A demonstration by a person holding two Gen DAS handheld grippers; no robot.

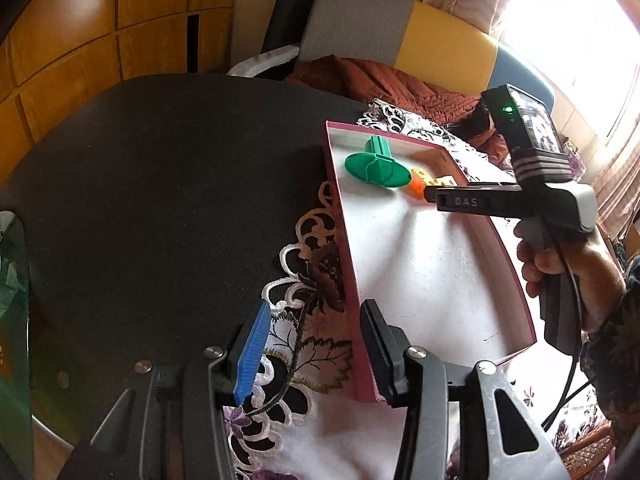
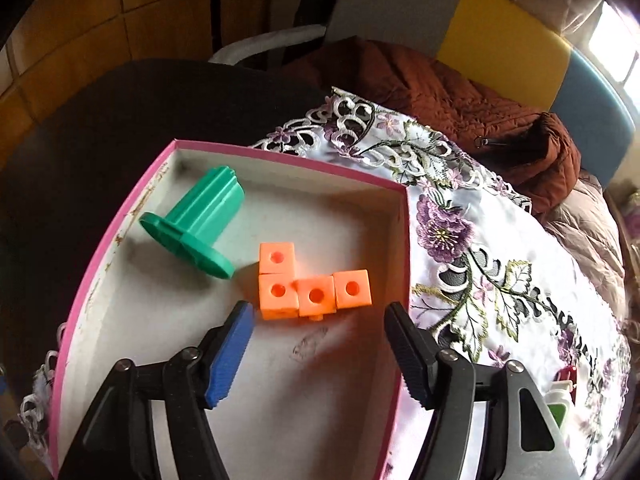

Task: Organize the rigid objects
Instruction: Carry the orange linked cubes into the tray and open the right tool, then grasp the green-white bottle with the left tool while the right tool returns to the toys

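Holding green spool [image 2: 192, 228], orange cubes [image 2: 310, 286]: pink-rimmed box [image 2: 280, 158].

Pink-rimmed tray [image 1: 347, 264] as landmark: green flanged piece [image 1: 378, 162] and orange block [image 1: 418, 184] inside, far end. Right gripper [image 1: 427, 194] above it. Left gripper [image 1: 310, 354] spread wide, straddling near-left wall.

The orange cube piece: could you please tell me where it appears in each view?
Left wrist: orange cube piece, right of centre, partly hidden behind the right claw.
Right wrist: centre, just ahead of the open claw.
Shared landmark: green flanged piece beside it in the pink-rimmed box.
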